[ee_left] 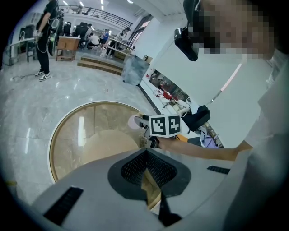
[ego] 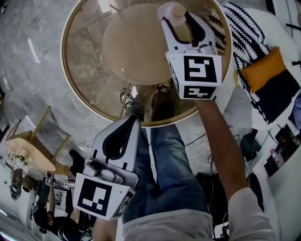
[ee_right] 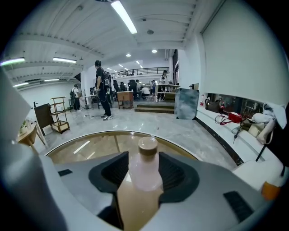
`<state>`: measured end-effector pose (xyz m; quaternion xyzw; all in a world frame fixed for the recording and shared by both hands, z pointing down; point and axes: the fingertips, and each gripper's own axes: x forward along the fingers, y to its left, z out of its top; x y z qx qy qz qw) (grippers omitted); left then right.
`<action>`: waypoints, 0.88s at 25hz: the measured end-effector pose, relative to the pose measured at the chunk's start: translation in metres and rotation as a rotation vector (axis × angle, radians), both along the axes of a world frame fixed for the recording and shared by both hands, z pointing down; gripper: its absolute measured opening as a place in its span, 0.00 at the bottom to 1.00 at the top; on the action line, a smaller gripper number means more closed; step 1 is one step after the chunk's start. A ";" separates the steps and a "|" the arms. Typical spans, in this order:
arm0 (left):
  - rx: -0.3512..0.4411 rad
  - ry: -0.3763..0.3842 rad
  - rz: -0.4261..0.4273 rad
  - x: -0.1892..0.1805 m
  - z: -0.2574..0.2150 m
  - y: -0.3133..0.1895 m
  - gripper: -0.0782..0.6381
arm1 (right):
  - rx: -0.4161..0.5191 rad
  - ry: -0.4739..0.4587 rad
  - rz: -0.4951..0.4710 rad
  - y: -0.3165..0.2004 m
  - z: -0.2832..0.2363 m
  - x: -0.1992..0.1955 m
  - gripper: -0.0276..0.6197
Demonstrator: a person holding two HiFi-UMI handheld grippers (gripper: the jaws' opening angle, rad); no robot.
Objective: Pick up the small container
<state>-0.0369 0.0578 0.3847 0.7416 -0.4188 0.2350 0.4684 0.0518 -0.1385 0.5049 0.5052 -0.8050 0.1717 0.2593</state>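
The small container (ego: 171,9), a pale pink bottle with a tan cap, stands upright at the far right of the round glass table (ego: 70,70). My right gripper (ego: 175,16) reaches over the table with the container (ee_right: 145,169) between its black pads (ee_right: 178,173). The pads lie close along both its sides, and I see no squeeze on it. Its base is hidden by the jaws. My left gripper (ego: 135,121) hangs below the table's near rim, over the person's lap, jaws together and empty. In the left gripper view the right gripper (ee_left: 142,124) and container (ee_left: 134,122) show above the shut left jaws (ee_left: 146,155).
A tan pedestal (ego: 134,44) shows through the glass top. A striped blanket and an orange cushion (ego: 263,70) lie to the right of the table. A small wooden table (ego: 33,146) stands at the left. People (ee_right: 103,90) stand far across the marble floor.
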 end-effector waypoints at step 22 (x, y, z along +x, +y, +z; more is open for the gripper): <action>-0.016 0.030 -0.002 0.000 0.000 0.002 0.13 | 0.031 0.000 -0.004 -0.016 0.000 0.000 0.27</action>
